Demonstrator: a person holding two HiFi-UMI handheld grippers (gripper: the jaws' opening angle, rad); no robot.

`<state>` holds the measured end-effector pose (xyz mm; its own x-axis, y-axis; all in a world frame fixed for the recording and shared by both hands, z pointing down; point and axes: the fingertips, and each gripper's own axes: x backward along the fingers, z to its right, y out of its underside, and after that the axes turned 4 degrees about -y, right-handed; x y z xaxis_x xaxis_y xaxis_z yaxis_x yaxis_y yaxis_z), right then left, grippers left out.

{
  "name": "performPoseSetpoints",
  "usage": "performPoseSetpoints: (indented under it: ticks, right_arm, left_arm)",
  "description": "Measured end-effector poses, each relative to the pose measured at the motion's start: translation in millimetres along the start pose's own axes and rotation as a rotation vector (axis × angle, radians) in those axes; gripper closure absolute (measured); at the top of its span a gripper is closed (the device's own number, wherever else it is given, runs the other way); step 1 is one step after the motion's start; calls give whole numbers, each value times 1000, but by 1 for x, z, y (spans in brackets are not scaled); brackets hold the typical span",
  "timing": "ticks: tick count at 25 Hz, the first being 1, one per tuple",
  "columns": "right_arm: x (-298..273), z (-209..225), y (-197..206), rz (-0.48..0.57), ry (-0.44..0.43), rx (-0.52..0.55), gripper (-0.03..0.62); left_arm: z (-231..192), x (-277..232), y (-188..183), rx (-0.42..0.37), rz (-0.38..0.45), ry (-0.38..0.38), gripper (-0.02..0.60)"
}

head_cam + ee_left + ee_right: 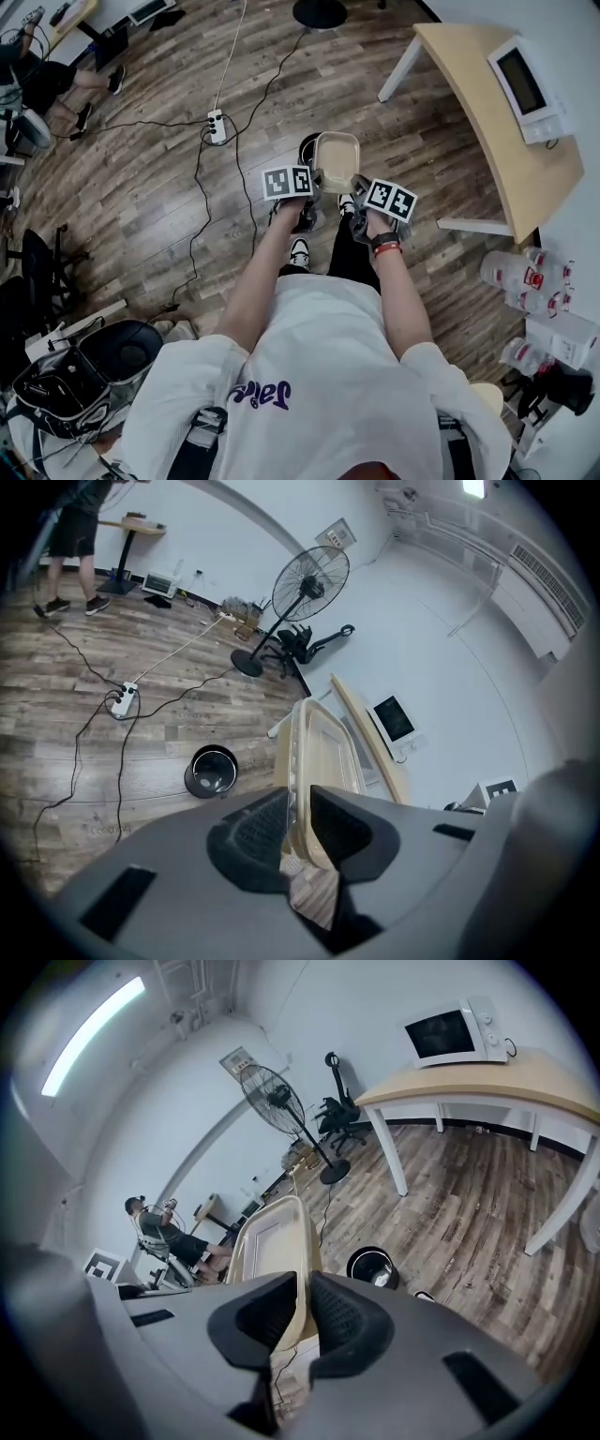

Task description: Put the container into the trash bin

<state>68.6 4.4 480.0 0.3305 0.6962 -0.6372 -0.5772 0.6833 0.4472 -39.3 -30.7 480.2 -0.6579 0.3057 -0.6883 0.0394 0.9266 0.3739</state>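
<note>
Container (pixel 336 159) clamped in left gripper (pixel 299 803), right gripper (pixel 306 1288) jaws.

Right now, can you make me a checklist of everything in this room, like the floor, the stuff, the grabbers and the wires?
Surface: wooden floor.
Job's things: beige container, held up off the floor; black trash bin, standing open on the floor and partly behind the container in the head view.
Clutter: white bottles by the wall; black bag at lower left.
Grippers: left gripper and right gripper each clamp an edge of the container.
Cables: power strip with cords trailing over the floor.
Surroundings: table with a microwave; standing fan; a seated person.
</note>
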Motion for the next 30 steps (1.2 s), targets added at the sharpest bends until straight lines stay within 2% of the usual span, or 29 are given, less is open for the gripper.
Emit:
performPoseSetpoints:
  ticks: [9, 21, 30]
  right_arm:
    - [-49, 25, -21, -84, -16, -15, 531]
    - [-109, 78, -31, -189, -14, -59, 533]
    - [-141, 108, -33, -240, -13, -98, 533]
  left_arm:
    - [-19, -44, -23, 42, -3, -60, 495]
    - [-52, -114, -26, 157, -20, -111, 494]
    - [-68, -152, -29, 184, -24, -144, 494]
